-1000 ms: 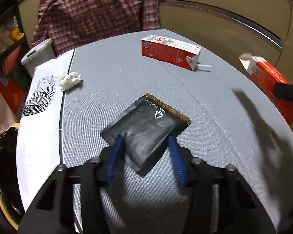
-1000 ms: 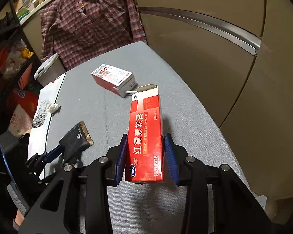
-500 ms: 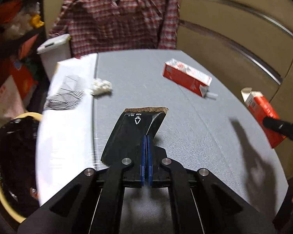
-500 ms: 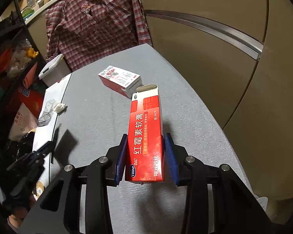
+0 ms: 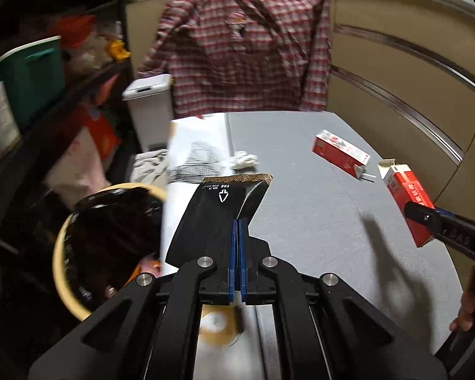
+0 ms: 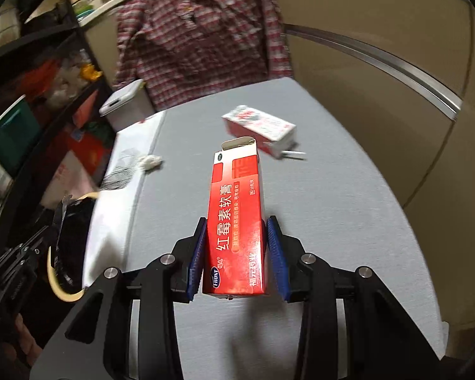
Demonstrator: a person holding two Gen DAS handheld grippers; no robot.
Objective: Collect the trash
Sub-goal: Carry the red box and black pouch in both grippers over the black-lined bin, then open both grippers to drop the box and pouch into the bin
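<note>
My left gripper [image 5: 237, 223] is shut on a flat black foil pouch [image 5: 212, 218] with a gold top strip, held in the air over the table's left edge. Just left and below stands a round bin [image 5: 58, 253] lined with a black bag. My right gripper [image 6: 236, 237] is shut on a tall red ointment box [image 6: 237, 209] with an open top flap, lifted above the grey table [image 6: 332, 190]. That red box [image 5: 410, 199] shows at the right of the left wrist view. A red and white drink carton [image 6: 259, 126] with a straw and a crumpled white tissue [image 5: 243, 160] lie on the table.
A white patterned sheet [image 5: 193, 155] covers the table's left strip. A white lidded bin [image 5: 150, 107] and a plaid shirt [image 5: 243, 53] are behind the table. Dark shelving [image 5: 31, 79] with boxes fills the left. A beige partition [image 6: 380, 63] curves along the right. A tape roll [image 5: 217, 326] lies under my left gripper.
My left gripper closed on the black pouch, lifted it off the table and carried it left toward the bin. My right gripper, still gripping the red box, rose and shifted slightly.
</note>
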